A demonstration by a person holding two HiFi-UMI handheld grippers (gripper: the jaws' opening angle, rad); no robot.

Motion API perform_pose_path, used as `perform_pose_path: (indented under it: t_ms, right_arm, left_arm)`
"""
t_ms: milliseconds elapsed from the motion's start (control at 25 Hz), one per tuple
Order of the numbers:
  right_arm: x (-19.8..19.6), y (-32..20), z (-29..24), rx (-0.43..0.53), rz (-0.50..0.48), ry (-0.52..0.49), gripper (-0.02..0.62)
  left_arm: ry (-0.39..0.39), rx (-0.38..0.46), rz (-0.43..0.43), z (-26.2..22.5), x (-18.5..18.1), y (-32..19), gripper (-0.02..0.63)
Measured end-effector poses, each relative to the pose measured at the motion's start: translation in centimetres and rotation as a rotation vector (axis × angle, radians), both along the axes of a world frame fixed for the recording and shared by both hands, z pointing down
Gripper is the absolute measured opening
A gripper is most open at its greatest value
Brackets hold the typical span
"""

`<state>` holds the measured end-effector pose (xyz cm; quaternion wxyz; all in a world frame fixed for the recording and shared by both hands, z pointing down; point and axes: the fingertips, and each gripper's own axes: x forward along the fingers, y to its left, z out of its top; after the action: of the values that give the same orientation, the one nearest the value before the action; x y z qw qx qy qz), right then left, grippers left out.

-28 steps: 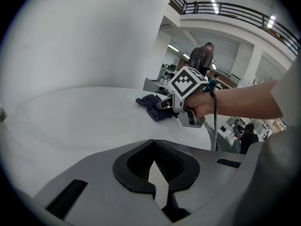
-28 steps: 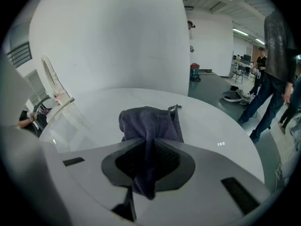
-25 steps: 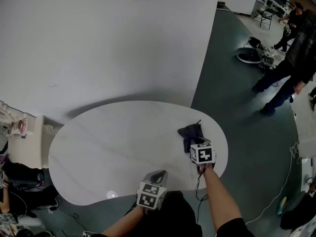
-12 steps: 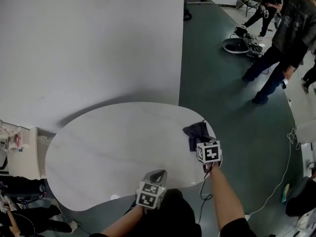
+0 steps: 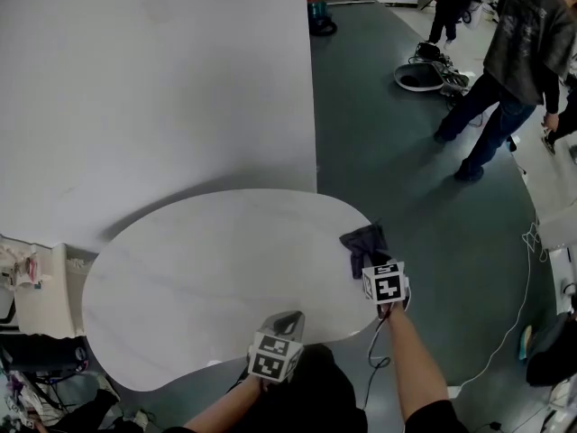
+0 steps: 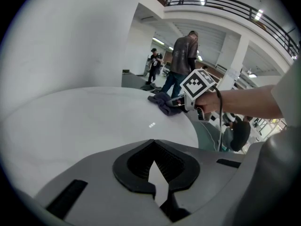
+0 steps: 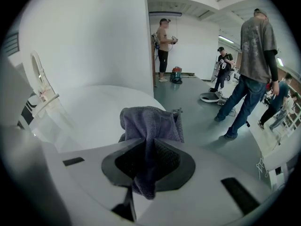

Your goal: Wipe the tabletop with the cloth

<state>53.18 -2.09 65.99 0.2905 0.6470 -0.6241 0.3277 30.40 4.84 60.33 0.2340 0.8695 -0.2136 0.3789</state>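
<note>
A dark blue-grey cloth lies bunched on the white oval tabletop, close to its right edge. My right gripper is shut on the cloth's near end. In the right gripper view the cloth rises in folds from between the jaws of the right gripper, and a tail hangs down below them. My left gripper hovers at the table's near edge, shut on nothing. The left gripper view shows its jaws together, with the cloth and the tabletop beyond.
A tall white wall panel stands behind the table. A white cabinet with clutter sits at the left. On the dark floor to the right are cables, a round device and standing people.
My right gripper has dragged the cloth rightward toward the table's right edge. The left gripper has stayed put. The people at the right have shifted.
</note>
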Motion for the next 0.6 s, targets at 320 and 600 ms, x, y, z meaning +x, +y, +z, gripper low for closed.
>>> perform_pose_path:
  t_ms: [320, 600]
  right_arm:
    - [-1.2, 3.2, 0.1, -0.010, -0.028, -0.007, 0.040]
    - [-2.8, 5.8, 0.2, -0.014, -0.053, -0.013, 0.040]
  left_arm:
    - [0.005, 0.004, 0.023, 0.1, 0.3, 0.8, 0.003]
    - [0.006, 0.006, 0.017, 0.0, 0.7, 0.6, 0.003]
